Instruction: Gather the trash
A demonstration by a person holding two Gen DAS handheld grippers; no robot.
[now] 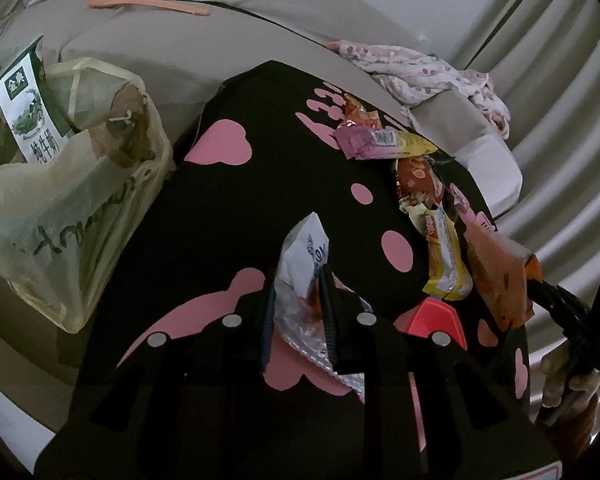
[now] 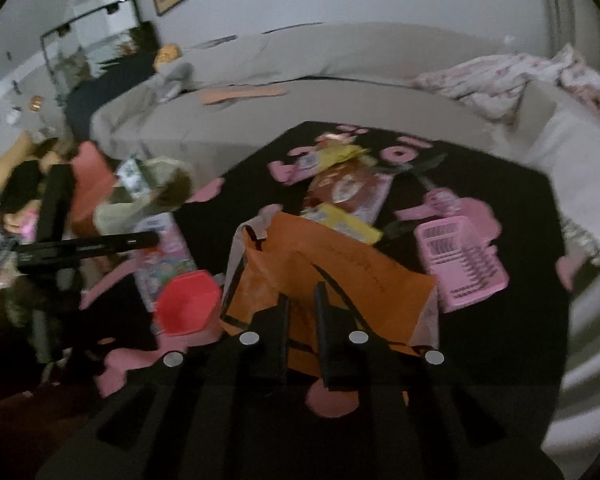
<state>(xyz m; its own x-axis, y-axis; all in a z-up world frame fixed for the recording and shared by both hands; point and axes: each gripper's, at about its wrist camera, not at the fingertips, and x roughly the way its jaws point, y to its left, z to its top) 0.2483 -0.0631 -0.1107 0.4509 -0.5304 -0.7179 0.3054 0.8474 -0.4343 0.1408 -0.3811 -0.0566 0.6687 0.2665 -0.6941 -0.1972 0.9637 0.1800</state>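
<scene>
The left hand-held gripper (image 1: 298, 300) pinches a crinkled white wrapper (image 1: 304, 264) with a clear, shiny plastic tail between its dark ribbed pads, low over a black tabletop (image 1: 260, 184) printed with flat pink blobs. The right hand-held gripper (image 2: 302, 312) has its jaws pressed onto a stiff orange packet (image 2: 324, 272) with black lines, lifted just above the tabletop near the right edge. Far along the right side lies a loose row of glossy wrappers: a pink-and-yellow one (image 1: 380, 140), a brown one (image 1: 418, 178) and a yellow one (image 1: 446, 260). A small red cup (image 2: 186, 306) with faceted sides sits near, left of the orange packet. Only the left wrist view shows clearly the soft, translucent pale-yellow bag (image 1: 60, 216) at the far left, holding a green-and-white carton (image 1: 28, 108). Only the right wrist view shows the ribbed pink plastic rack (image 2: 462, 260) on the right.
</scene>
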